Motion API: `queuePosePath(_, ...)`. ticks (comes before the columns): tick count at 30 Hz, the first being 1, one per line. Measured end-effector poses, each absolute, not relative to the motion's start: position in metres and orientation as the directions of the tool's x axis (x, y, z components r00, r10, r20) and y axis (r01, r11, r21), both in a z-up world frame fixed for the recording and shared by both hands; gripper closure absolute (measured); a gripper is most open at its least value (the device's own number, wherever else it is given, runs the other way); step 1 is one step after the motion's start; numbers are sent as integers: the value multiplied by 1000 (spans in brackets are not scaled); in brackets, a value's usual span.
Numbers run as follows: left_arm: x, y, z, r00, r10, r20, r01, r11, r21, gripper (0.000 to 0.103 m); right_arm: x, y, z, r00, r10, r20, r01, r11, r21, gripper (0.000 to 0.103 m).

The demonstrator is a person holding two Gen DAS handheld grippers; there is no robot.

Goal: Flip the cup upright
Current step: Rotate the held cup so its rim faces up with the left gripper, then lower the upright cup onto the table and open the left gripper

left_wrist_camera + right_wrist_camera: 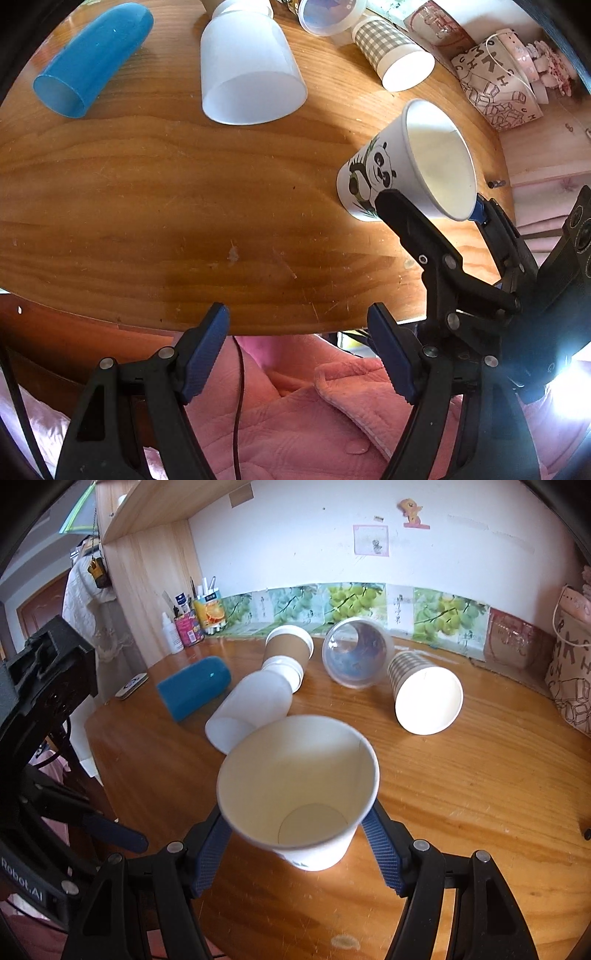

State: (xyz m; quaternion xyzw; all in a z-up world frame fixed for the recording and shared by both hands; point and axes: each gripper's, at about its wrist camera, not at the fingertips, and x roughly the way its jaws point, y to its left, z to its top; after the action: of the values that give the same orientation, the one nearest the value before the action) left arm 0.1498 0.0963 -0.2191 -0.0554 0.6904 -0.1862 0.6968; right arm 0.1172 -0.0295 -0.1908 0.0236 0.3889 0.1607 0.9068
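Right gripper [297, 834]: clamped on the panda paper cup [299, 794], blue pads against both sides near its rim.
Panda paper cup: centre-low in the right wrist view, mouth tilted toward the camera; right of centre in the left wrist view [402, 166], above the wooden table [166, 221].
Left gripper [297, 350]: jaws spread wide, holding nothing, at bottom centre over the table edge.
Upper left of the left wrist frame: blue cup [92, 59] lying on its side.

My right gripper [297, 843] hides the panda cup's [295, 790] lower wall. The clear cup [328, 16] at the surface's [147, 221] far edge is cut off. The bottle labels [188, 627] are too small to read.
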Motion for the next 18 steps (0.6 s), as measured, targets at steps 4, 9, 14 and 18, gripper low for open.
queuePosePath(4, 147, 97, -221, -31, -326, -945, 191, 926, -326, 23, 111, -33, -192, 617, 323, -718, -276, 943, 187, 26)
queuePosePath(9, 146, 100, -221, -36, -313, -949, 198, 929, -313, 23, 100, -39, -194, 571, 306, -762, -264, 947, 183, 23)
queuePosePath(14, 147, 101, -218, -46, -310, -950, 217, 925, -312, 23, 88, -44, -186, 523, 262, -811, -235, 959, 158, 18)
queuePosePath(18, 154, 98, -202, -15, -303, -953, 246, 923, -297, 23, 80, -44, -169, 524, 199, -828, -195, 975, 110, 5)
